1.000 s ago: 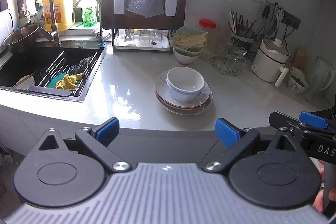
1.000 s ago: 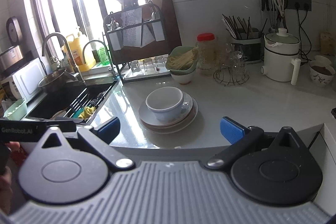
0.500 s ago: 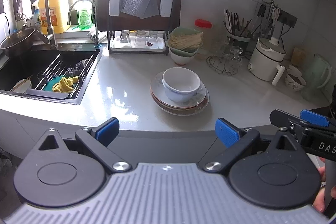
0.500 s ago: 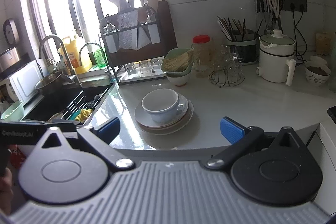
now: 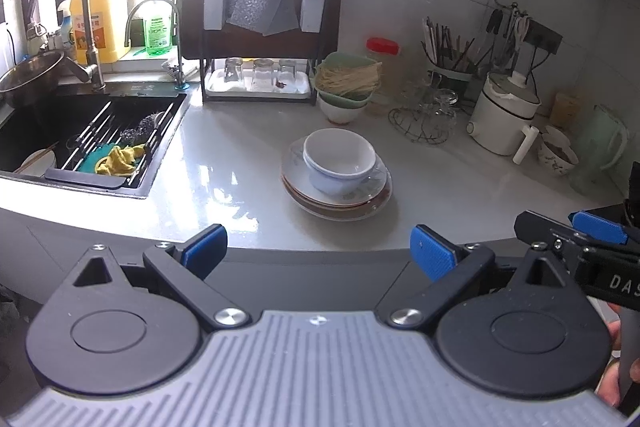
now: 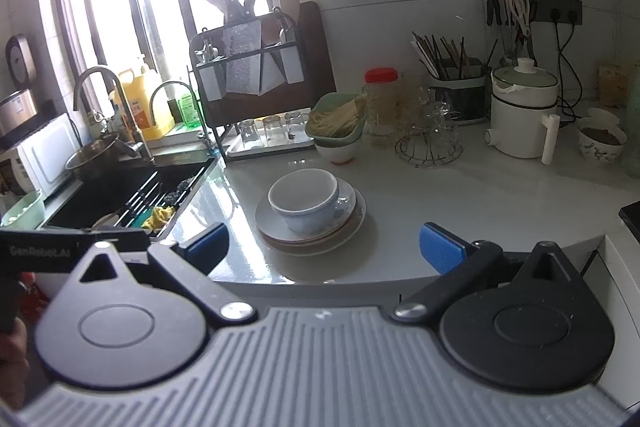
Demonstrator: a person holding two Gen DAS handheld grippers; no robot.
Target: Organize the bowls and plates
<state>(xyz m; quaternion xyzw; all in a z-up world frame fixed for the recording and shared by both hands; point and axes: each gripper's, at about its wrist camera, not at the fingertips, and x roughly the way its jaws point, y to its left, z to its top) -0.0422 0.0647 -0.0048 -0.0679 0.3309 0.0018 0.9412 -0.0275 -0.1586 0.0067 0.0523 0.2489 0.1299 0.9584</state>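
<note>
White bowl point(image 5: 339, 159) beyond both spread jaws

white bowl point(image 5: 339, 159) on floral-patterned plates point(image 5: 372, 199), pale grey counter point(image 5: 224, 179).

The plates point(image 5: 340, 201) sit in a stack w/ a bowl point(image 5: 339, 159) on top, so only their rims show; can't count them for sure. The bowl's bottom is hidden too. Far back, a white bowl point(image 5: 342, 111) is mostly covered by the green basket point(image 5: 346, 79) on it. In the sink point(image 5: 40, 131), a pale dish point(image 5: 38, 163) at the near left is half hidden by the rim. The right gripper point(image 5: 576, 231) is cut off by the pic's right edge in the left view. A hand point(image 6: 16, 339) at the left edge is dark & blurry. Glasses on the wire rack point(image 6: 430, 143) blur together.
</note>
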